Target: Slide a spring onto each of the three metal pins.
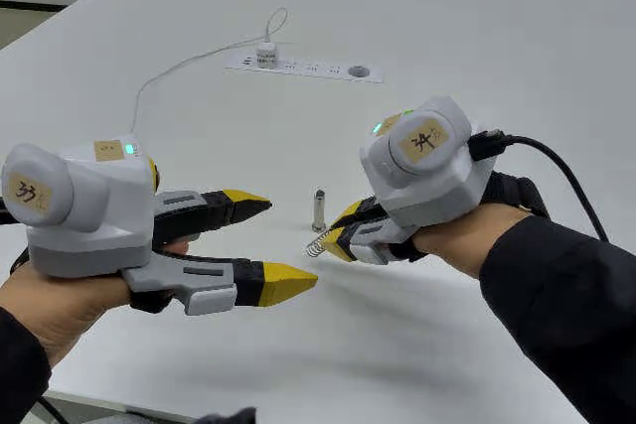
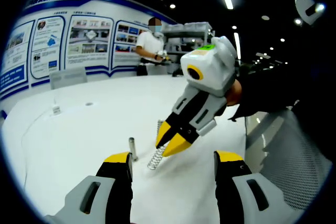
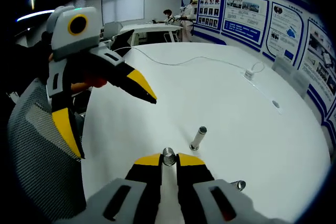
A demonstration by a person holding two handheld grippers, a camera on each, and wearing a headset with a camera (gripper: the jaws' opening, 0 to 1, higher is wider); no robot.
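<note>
One metal pin [image 1: 319, 210] stands upright on the white table [image 1: 477, 57]. My right gripper [image 1: 333, 241] hovers just beside it, to its right, shut on a small coil spring [image 1: 316, 245] that sticks out past the yellow tips. In the right gripper view the spring [image 3: 168, 156] sits between the closed jaws, with the pin [image 3: 198, 138] slightly ahead and to the right. A second metal pin [image 3: 239, 184] shows low beside the jaws. My left gripper [image 1: 288, 243] is open and holds nothing, pointing at the pin [image 2: 133, 148] and spring [image 2: 154, 158].
A white power strip [image 1: 303, 67] with a plugged-in charger [image 1: 266, 53] and a cable lies farther back on the table. The near table edge [image 1: 298, 406] runs below the grippers. A person [image 2: 151, 45] stands beyond the table's far side.
</note>
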